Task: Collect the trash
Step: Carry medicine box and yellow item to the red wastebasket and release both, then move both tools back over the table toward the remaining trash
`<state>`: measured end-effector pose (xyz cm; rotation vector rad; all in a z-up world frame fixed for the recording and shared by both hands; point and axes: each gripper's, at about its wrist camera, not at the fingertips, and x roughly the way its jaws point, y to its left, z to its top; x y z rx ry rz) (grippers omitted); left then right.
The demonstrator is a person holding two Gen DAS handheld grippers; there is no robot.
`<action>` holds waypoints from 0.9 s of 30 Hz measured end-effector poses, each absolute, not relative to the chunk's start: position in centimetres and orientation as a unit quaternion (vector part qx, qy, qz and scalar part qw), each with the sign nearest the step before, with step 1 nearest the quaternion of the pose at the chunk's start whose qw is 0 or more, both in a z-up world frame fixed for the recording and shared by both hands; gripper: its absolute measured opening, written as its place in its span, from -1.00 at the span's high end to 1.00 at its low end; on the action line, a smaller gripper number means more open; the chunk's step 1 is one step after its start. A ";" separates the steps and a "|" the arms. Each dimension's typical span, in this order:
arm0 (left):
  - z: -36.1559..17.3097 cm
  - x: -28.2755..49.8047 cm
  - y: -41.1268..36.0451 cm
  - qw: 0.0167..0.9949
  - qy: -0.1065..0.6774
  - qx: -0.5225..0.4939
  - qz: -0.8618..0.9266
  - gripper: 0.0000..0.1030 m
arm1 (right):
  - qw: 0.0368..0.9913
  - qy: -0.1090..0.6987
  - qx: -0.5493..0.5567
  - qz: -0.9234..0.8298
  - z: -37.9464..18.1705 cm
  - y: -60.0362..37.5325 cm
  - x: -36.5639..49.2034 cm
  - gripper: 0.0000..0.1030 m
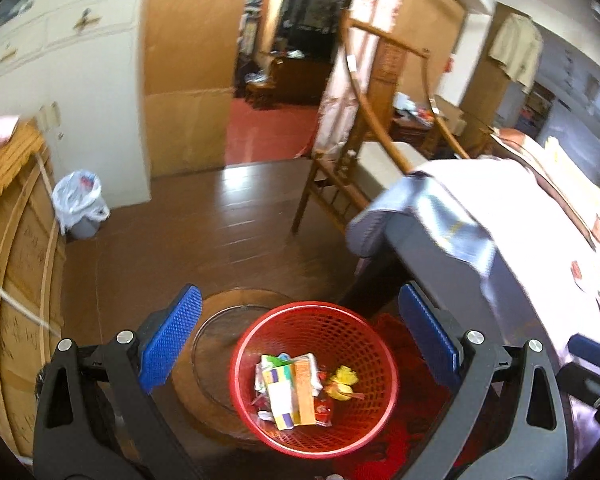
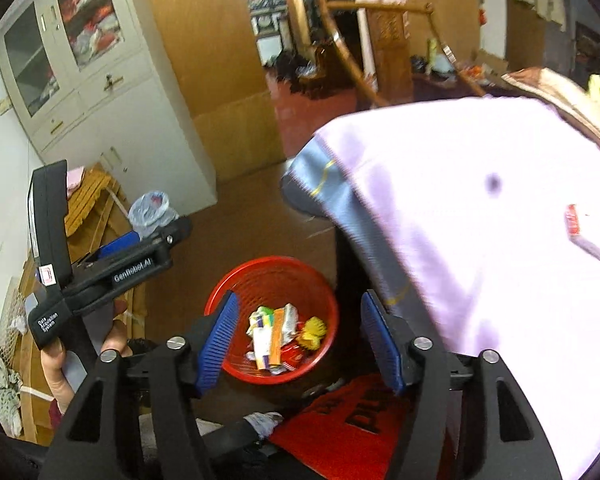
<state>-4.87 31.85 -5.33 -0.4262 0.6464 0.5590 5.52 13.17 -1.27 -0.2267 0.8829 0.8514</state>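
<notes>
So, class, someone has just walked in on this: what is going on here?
A person holding a gripper in each hand is collecting trash. Both the left gripper and the right gripper hang open and empty above a red basket on the floor. Crumpled wrappers and a small carton already lie inside it. More small items remain on the cloth-covered table beside the basket.

A red mesh basket [image 1: 314,376] is showing a lattice of small holes. Inside the basket, a carton [image 1: 290,394] is showing orange, white, green and purple panels, beside a yellow wrapper [image 1: 343,380]. Above the basket, ribbed blue pads [image 2: 219,346] are standing out against black gripper arms. Right of the basket, a white cloth [image 2: 480,216] is carrying a grey-blue border.
</notes>
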 end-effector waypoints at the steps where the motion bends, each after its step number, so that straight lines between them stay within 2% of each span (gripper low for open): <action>1: -4.7 -4.7 31.0 0.893 0.309 -0.192 0.265 -0.85 | 0.819 0.405 -0.100 0.394 -0.7 12.1 5.4 -0.30; 7: -1.5 -3.9 26.0 0.916 0.297 -0.139 0.233 -0.87 | 0.853 0.369 -0.057 0.365 1.6 5.5 5.6 -0.43; 13: -0.5 -1.7 20.5 0.928 0.312 -0.110 0.169 -0.87 | 0.885 0.341 -0.011 0.317 2.9 -2.9 7.0 -0.57; 19: -1.0 3.3 14.1 0.930 0.349 -0.071 0.088 -0.87 | 0.918 0.324 0.005 0.231 2.6 -11.9 10.0 -0.68; 27: -1.2 12.2 7.2 0.931 0.362 0.034 0.043 -0.87 | 0.926 0.345 0.039 0.150 -0.2 -19.3 14.5 -0.68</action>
